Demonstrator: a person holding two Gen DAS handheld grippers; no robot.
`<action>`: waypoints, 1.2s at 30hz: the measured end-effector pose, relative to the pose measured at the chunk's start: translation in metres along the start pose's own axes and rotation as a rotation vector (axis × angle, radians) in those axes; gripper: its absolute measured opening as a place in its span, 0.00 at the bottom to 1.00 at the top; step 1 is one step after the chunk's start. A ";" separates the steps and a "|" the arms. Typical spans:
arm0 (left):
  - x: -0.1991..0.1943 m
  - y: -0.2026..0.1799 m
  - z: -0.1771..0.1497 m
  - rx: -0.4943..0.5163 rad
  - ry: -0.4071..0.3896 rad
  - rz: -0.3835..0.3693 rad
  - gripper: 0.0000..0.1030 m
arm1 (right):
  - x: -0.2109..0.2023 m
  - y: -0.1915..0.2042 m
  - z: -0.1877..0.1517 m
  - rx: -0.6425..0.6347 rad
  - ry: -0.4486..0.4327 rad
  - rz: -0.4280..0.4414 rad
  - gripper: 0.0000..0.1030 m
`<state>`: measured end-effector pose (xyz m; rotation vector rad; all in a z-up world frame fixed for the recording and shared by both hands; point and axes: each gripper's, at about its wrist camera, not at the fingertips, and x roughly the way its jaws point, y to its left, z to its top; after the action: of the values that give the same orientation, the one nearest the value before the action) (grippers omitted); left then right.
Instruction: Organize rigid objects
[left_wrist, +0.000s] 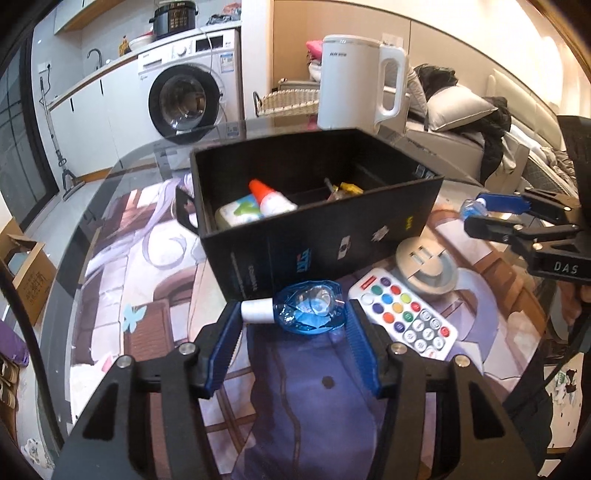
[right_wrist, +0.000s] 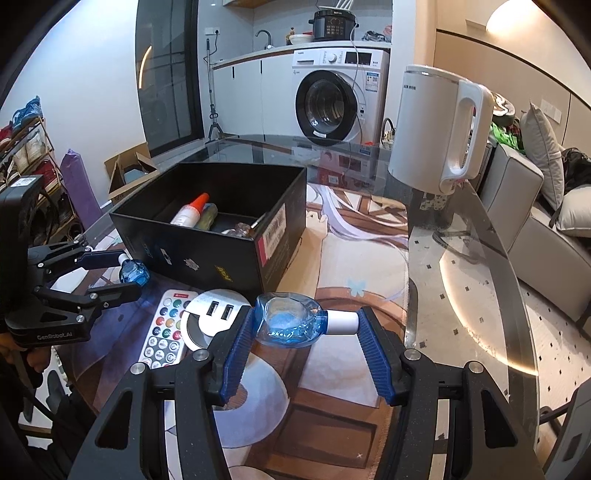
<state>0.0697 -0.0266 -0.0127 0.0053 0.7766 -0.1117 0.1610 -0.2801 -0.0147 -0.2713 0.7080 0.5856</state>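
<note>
The left claw (left_wrist: 293, 314) is nearest its camera, its blue ribbed pads (left_wrist: 225, 347) closed on a small blue bottle (left_wrist: 310, 308) lying crosswise between them, white cap against one pad and the bottom against the other. The right claw (right_wrist: 306, 325) likewise has its pads pressed on a second blue bottle (right_wrist: 291, 325), the white cap against the pad on the far side from the left claw. Both bottles are held over the picture mat (right_wrist: 351, 266) on the glass table (right_wrist: 480, 295). Just ahead of the left claw stands an open black box (left_wrist: 317, 236); inside it lie a white glue bottle with an orange tip (left_wrist: 267, 201), a pale green packet (left_wrist: 236, 214) under it, and, in the next compartment, some small things too cluttered to tell apart. Between the two claws, on the table, lie a white remote (left_wrist: 406, 317) with coloured buttons and, touching its far end, a round grey charger (left_wrist: 426, 266) with two ports. Beyond the box, ahead of the right claw, a white kettle (right_wrist: 439, 129) stands upright near the table's edge. Far behind are a washing machine (right_wrist: 332, 99) and a grey sofa (left_wrist: 461, 147).
</note>
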 end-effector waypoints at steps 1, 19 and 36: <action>-0.002 -0.001 0.001 0.004 -0.006 -0.004 0.54 | -0.001 0.001 0.001 -0.001 -0.008 -0.002 0.56; -0.042 0.006 0.022 -0.031 -0.231 0.019 0.54 | -0.029 0.014 0.024 0.031 -0.206 0.040 0.56; -0.036 0.004 0.049 -0.026 -0.349 0.036 0.52 | -0.019 0.040 0.060 -0.042 -0.287 0.085 0.56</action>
<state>0.0792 -0.0211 0.0476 -0.0249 0.4292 -0.0660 0.1578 -0.2300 0.0405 -0.1911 0.4323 0.7051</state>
